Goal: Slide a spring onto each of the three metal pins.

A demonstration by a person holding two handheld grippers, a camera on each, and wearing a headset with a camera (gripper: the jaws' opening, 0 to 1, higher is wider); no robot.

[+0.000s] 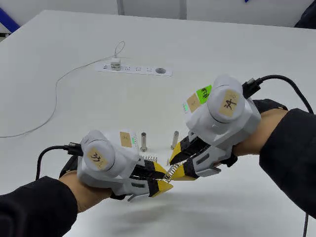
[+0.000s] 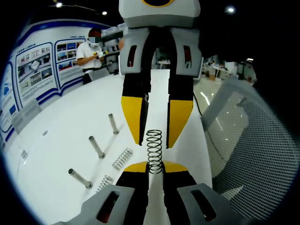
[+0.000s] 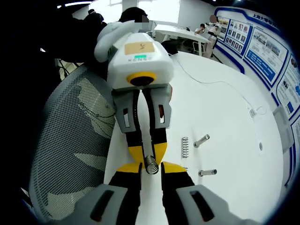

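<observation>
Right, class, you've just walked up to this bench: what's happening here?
A person works two handheld grippers over a white table. The left gripper is shut on one end of a spring. The right gripper stands open around the spring's other end. Three metal pins stand bare on the table, with two loose springs beside them, so no pin has a spring yet.

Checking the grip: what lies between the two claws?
A spring, one end held in the left claw, the other reaching into the open right claw; the left gripper view shows it.
</observation>
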